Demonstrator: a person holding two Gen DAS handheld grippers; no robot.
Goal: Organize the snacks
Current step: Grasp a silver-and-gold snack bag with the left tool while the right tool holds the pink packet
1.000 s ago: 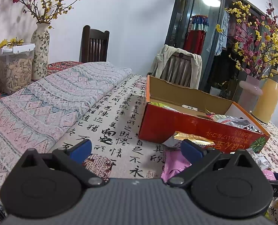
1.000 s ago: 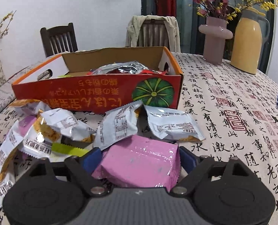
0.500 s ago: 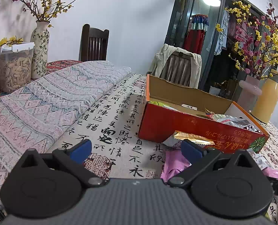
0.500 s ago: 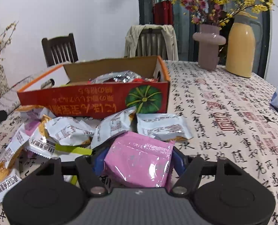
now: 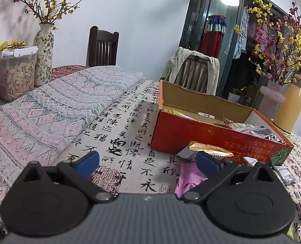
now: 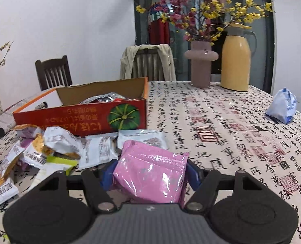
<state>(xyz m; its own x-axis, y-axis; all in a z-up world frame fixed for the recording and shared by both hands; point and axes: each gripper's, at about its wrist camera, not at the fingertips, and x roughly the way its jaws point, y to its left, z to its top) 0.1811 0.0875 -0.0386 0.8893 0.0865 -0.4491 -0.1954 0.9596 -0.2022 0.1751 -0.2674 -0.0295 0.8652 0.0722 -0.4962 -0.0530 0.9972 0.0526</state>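
Note:
My right gripper (image 6: 149,174) is shut on a pink snack packet (image 6: 150,174), held clear of the table with both blue pads pressed against its sides. Beyond it stands a red cardboard box (image 6: 85,118) with packets inside. Several white and orange snack packets (image 6: 57,144) lie in a heap before the box. In the left wrist view my left gripper (image 5: 147,161) stands open above the tablecloth with nothing between its fingers. The same red box (image 5: 211,136) sits ahead and to its right, with a gold packet (image 5: 209,148) and a pink packet (image 5: 188,181) at its foot.
A pink vase (image 6: 201,69) and a yellow thermos (image 6: 235,59) stand at the table's far side, and a blue-white bag (image 6: 282,105) lies at the right. On the left are a folded patterned cloth (image 5: 49,109), a jar of seeds (image 5: 14,75) and a flowered vase (image 5: 43,52). Chairs stand behind the table.
The right gripper closed on the pink packet, lifted it off the table and swung to the right, so the box now sits further left. The left gripper stayed still.

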